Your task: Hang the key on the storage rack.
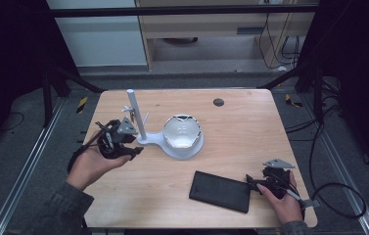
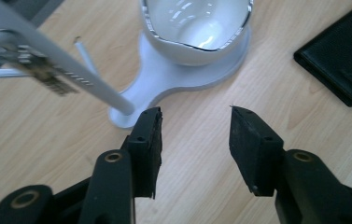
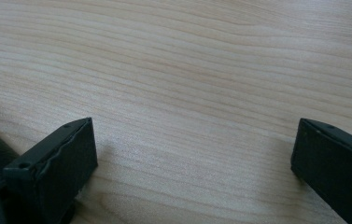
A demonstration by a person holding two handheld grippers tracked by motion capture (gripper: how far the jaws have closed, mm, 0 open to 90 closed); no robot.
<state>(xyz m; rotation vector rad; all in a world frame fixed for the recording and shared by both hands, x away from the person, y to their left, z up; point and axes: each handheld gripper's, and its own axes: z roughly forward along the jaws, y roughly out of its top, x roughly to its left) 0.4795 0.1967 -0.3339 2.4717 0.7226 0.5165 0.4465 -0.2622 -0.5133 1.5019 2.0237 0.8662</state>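
Left gripper (image 1: 134, 151): held in the person's left hand (image 1: 91, 166) at the table's left side, jaws parted with nothing between them, bare wood showing in the gap; tips just beside the foot of the white stand's post. In the left gripper view (image 2: 194, 135) one jaw tip sits just in front of that foot; whether it touches cannot be told.

Table (image 1: 241, 137): light wood top, carrying every item below.

White stand (image 1: 172, 147): flat base, long axis running left to right in the high view, narrow end toward the left gripper, round end under the bowl. A slim white post (image 1: 136, 115) rises from the narrow end, leaning slightly, with short side pegs near mid-height; a small object hangs on one, too blurred to identify.

Bowl (image 1: 182, 131): white, glossy, silver-rimmed, upright on the round end of the stand, mouth facing up.

Black flat case (image 1: 220, 191): rectangular, lying flat near the front edge, long axis left to right, slightly skewed; well apart from the stand.

Right gripper (image 1: 254, 183): in the person's right hand (image 1: 285, 198) at front right, jaws spread wide and empty over bare wood, one tip just beside the case's right end.

Dark round disc (image 1: 218, 102): near the far edge.
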